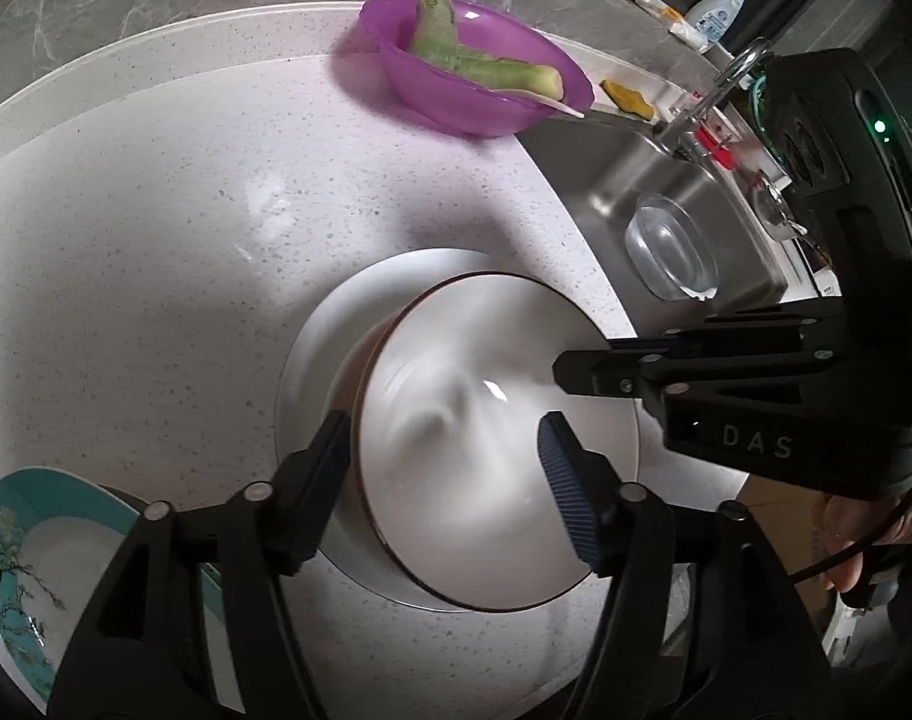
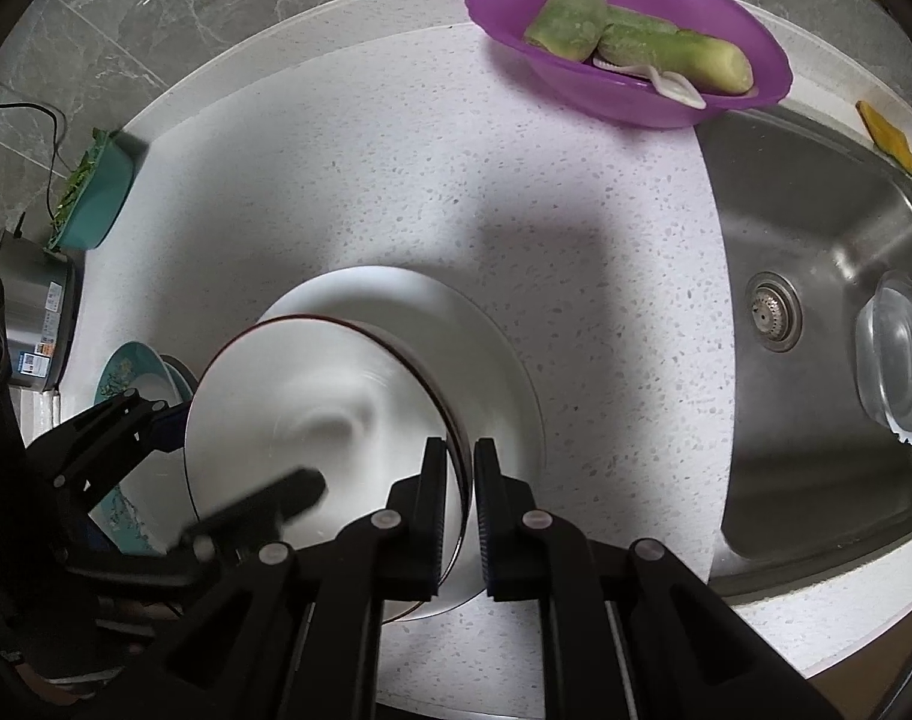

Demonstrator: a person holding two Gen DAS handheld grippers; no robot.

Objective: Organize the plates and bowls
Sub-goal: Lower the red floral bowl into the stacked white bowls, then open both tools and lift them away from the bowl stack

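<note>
A purple basin (image 2: 630,54) holding cut green vegetable pieces (image 2: 636,39) stands on the speckled surface (image 2: 348,192) beside the steel sink (image 2: 816,324). A clear container (image 2: 897,354) lies in the sink. A spray bottle (image 1: 723,6) stands behind the tap (image 1: 705,102).

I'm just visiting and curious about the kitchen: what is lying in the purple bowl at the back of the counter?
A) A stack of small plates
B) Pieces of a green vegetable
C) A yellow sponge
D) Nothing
B: the purple bowl holds chunky pieces of green vegetable with pale cut ends, seen from both wrist views.
</note>
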